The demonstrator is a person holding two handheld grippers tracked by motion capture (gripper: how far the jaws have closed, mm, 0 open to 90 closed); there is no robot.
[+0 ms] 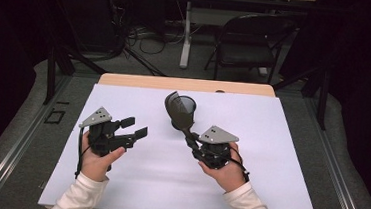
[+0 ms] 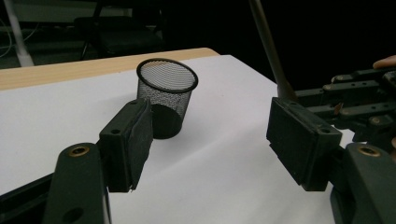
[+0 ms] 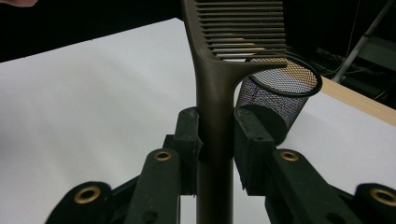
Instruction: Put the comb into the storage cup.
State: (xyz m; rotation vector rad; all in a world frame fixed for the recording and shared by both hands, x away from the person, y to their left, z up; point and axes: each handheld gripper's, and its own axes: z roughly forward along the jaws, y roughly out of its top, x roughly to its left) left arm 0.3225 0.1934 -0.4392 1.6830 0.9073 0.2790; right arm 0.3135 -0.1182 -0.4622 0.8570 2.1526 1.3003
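Observation:
A black wire-mesh cup [image 1: 187,103] stands upright on the white sheet [image 1: 251,140], toward the back middle; it looks empty in the left gripper view [image 2: 166,91]. My right gripper [image 1: 191,141] is shut on the handle of a dark brown comb [image 1: 177,113]. The comb [image 3: 215,93] rises from the jaws with its teeth up, in the air on the near side of the cup [image 3: 280,100]. My left gripper [image 1: 135,126] is off to the cup's left, open, with nothing between its pads [image 2: 137,140]. The comb's handle [image 2: 269,51] and the right gripper [image 2: 355,100] show at the right of the left gripper view.
The white sheet covers a wooden table whose bare edge [image 1: 185,84] shows at the back. Beyond it stand a black folding chair [image 1: 251,44], a white table leg [image 1: 186,34] and floor cables [image 1: 148,39]. Dark frame legs flank the table.

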